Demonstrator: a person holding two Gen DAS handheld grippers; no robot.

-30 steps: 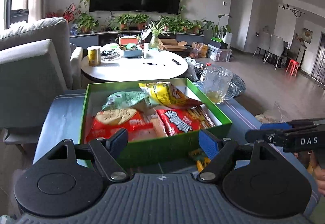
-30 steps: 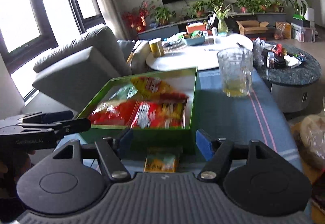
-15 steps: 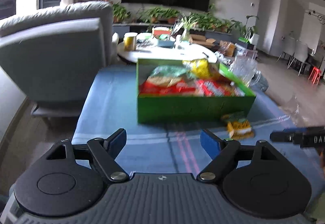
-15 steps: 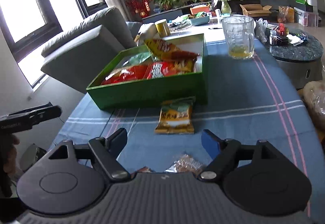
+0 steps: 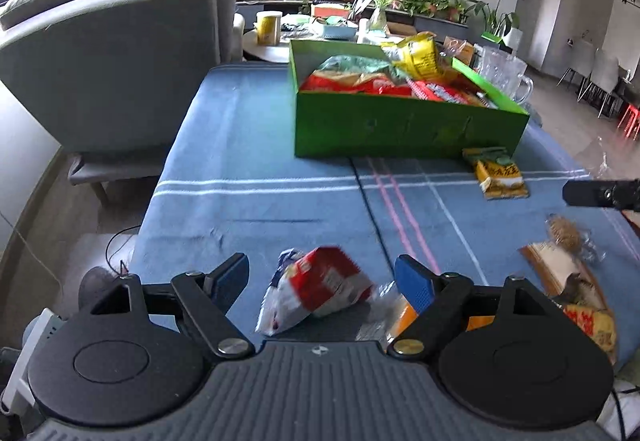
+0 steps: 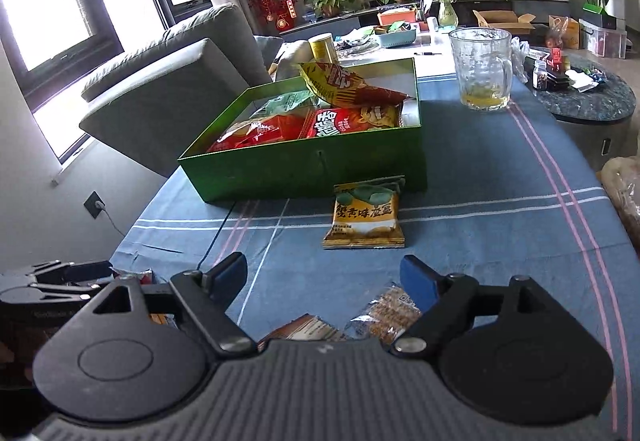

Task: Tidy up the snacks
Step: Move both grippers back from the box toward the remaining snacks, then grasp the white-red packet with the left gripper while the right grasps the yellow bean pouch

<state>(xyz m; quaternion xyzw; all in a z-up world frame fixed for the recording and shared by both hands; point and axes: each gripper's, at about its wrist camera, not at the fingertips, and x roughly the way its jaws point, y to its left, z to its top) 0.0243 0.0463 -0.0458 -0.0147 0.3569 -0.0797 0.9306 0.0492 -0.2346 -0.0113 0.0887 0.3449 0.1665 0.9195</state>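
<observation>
Clearly the left gripper (image 5: 320, 275) stood apart over a red-and-white snack packet (image 5: 316, 289), pads not touching; it should straddle the middle before squeezing. The right gripper (image 6: 322, 275), empty, was opening above loose packets. The green box (image 6: 304, 173) sat farther across the blue-clothed desk (image 5: 248, 177), living room behind.

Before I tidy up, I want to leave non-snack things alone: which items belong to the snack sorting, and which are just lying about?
Part of the job:
green cardboard box holding packets
yellow-green snack packet beside it
red-and-white snack bag
clear cracker packet

Just lying about:
glass mug
yellow canister
grey armchair
</observation>
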